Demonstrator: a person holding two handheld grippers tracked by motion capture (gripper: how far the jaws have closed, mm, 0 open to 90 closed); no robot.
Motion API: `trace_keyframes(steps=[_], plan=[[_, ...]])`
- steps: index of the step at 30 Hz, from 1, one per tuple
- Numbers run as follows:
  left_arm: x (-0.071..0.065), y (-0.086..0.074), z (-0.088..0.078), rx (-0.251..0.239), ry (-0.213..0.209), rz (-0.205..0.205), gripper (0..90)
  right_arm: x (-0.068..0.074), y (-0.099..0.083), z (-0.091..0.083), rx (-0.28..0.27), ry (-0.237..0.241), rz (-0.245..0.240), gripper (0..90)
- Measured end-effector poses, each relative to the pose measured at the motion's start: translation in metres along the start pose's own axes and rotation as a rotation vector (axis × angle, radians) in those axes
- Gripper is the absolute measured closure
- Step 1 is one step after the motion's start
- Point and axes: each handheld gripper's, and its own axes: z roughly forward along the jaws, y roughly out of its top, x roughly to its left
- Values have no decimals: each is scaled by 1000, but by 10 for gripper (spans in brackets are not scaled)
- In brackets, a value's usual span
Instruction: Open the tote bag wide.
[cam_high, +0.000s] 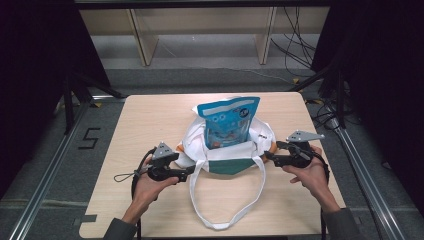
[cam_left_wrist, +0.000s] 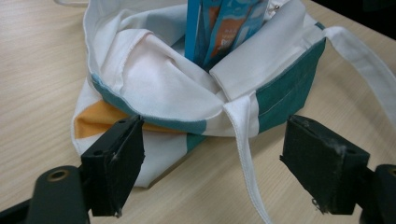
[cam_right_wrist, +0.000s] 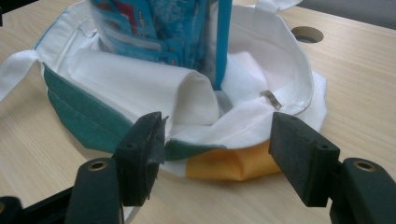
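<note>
A white tote bag (cam_high: 196, 141) with green and orange panels lies slumped in the middle of the table. A blue snack pouch (cam_high: 228, 121) stands upright in its mouth. The bag's long white strap (cam_high: 220, 223) loops toward the table's near edge. My left gripper (cam_high: 189, 173) rests at the bag's left side. In the left gripper view its jaws stand wide apart (cam_left_wrist: 217, 140) before the bag's corner (cam_left_wrist: 163, 84) and strap (cam_left_wrist: 245, 154), touching neither. My right gripper (cam_high: 267, 156) sits at the bag's right side, open (cam_right_wrist: 217, 135). The bag's rim (cam_right_wrist: 140, 84) lies just beyond its pads.
The light wooden table (cam_high: 150, 115) has a round cable hole (cam_right_wrist: 307, 33) beyond the bag. Wooden shelving (cam_high: 200, 30) and loose cables (cam_high: 295, 45) lie on the floor behind. Metal rails run along both sides, and a tape mark (cam_high: 90, 138) is on the floor at left.
</note>
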Motion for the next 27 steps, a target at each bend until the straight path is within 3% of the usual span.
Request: trace_keyframes(steps=[2,8,9,11,13,14,17,18,20,21,27], plan=[[-2,0,-3,26,-6,15,191,2,-2,-2,-1,1,2,359],[-10,-1,-6,-19,-24,17,178,5,-8,-5,-22,1,9,353],[-10,-2,-7,-16,-24,31,173,3,-9,-5,-21,9,-5,352],[-11,-4,-7,-7,-23,38,158,6,-11,-5,-14,3,18,351],[-12,-6,-7,-15,-33,40,158,7,-13,-5,-6,4,12,350],[-12,-7,-8,-9,-34,42,158,5,-13,-5,-9,2,-12,350],[-15,-11,-8,-11,-56,30,158,8,-14,-6,-4,15,-8,351],[-16,-12,-9,-10,-63,36,158,11,-15,-7,-5,-1,-2,350],[-18,-15,-10,-17,-65,54,157,14,-17,-10,6,-1,4,350],[-18,-15,-11,-10,-64,62,157,14,-18,-10,-6,1,-16,350],[-27,-23,-15,-20,-55,54,157,20,-29,-18,2,8,3,348]])
